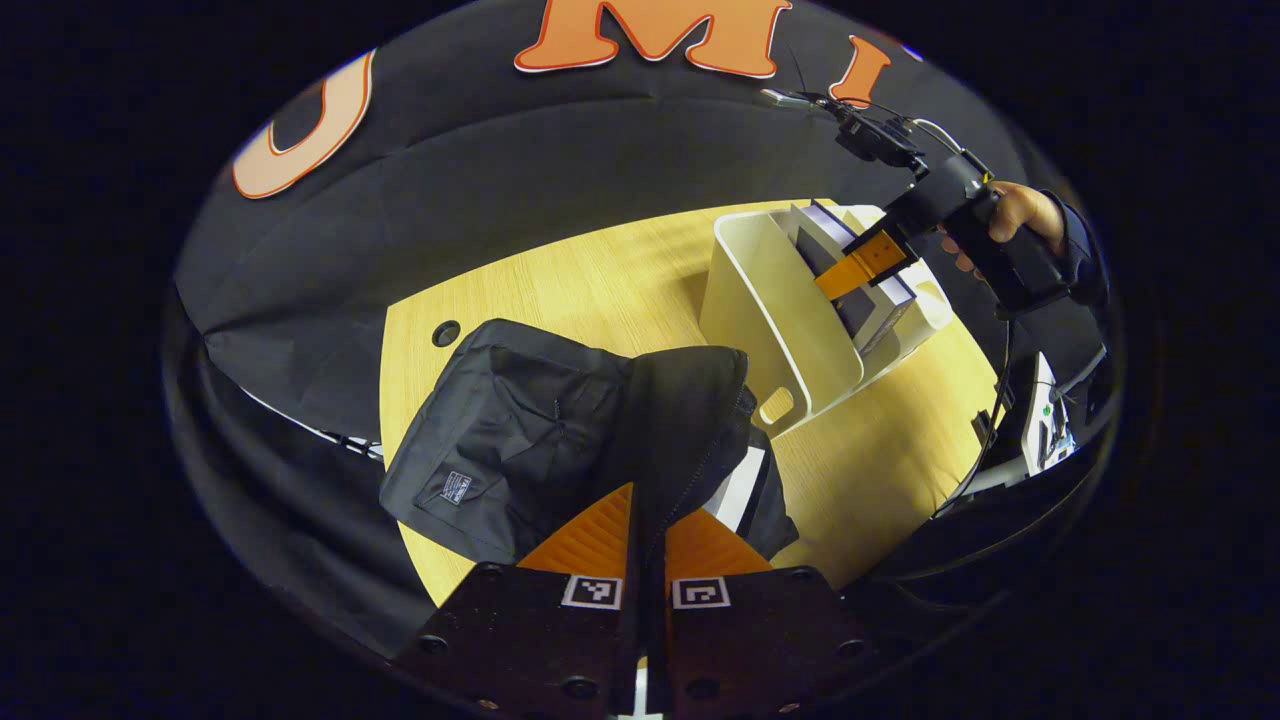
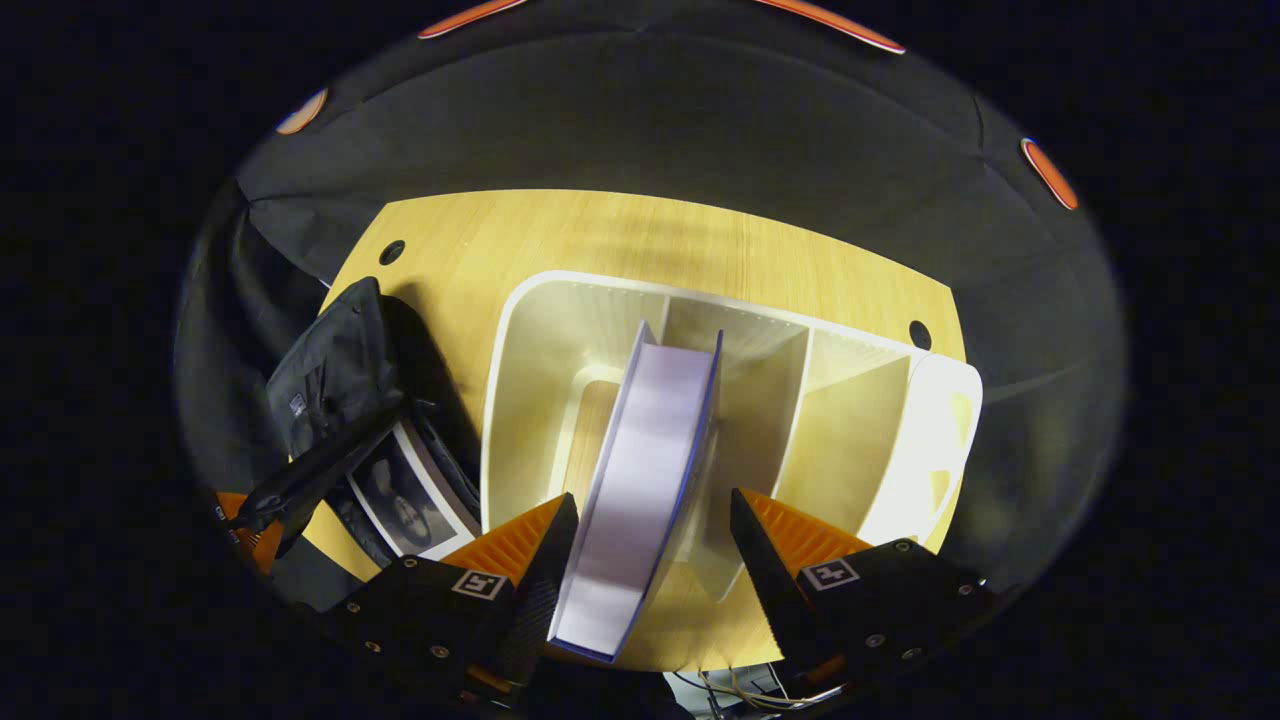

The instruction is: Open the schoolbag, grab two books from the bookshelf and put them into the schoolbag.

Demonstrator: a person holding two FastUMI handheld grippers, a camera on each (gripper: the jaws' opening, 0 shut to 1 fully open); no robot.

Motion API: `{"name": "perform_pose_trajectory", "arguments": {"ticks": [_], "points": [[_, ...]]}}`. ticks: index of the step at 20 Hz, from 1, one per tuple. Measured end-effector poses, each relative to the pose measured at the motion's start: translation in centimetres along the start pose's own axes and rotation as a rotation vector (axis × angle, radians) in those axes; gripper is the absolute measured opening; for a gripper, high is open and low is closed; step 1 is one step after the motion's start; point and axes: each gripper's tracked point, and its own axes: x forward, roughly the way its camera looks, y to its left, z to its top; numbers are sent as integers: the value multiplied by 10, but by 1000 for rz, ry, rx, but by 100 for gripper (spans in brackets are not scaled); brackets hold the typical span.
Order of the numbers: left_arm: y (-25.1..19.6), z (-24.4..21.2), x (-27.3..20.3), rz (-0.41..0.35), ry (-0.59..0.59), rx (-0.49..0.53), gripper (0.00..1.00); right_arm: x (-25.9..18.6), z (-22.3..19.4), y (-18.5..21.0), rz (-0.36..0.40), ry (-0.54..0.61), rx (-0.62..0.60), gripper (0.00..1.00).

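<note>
The black schoolbag (image 1: 520,420) lies on the wooden table (image 1: 560,280). My left gripper (image 1: 650,520) is shut on the zip edge of its flap and holds it up. A book (image 1: 738,488) with a pale cover shows inside the opening. In the right gripper view, that book (image 2: 410,500) lies in the bag (image 2: 335,380) at the left. My right gripper (image 2: 652,505) is open and straddles a thick book (image 2: 650,450) with white page edges, standing in the white bookshelf (image 2: 530,380). The left gripper view shows the right gripper (image 1: 865,262) over that book (image 1: 885,300), held by a hand (image 1: 1025,210).
The white bookshelf (image 1: 770,300) stands right of the bag, with empty compartments (image 2: 850,420) beside the book. Cable holes (image 1: 446,332) pierce the table top. Cables and a small device (image 1: 1045,420) hang off the table's right edge. Bare table (image 2: 650,240) lies behind the shelf.
</note>
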Motion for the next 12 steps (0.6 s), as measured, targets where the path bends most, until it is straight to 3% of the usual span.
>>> {"name": "perform_pose_trajectory", "arguments": {"ticks": [4,6,7,9,10,12], "points": [[-1,1,2,-4,2,-1,5,-2,-1,-17,-12,12,43,72],[0,2,3,-6,4,-2,5,-4,-3,-23,-17,24,60,57],[0,0,2,-6,4,-1,5,-2,-4,-26,-24,23,65,40],[1,0,1,-4,4,3,5,-3,-7,-29,-24,31,85,51],[1,1,1,-3,4,6,5,-5,-7,-31,-21,35,93,40],[0,0,1,-4,3,11,5,-10,-10,-33,-18,39,103,37]]}}
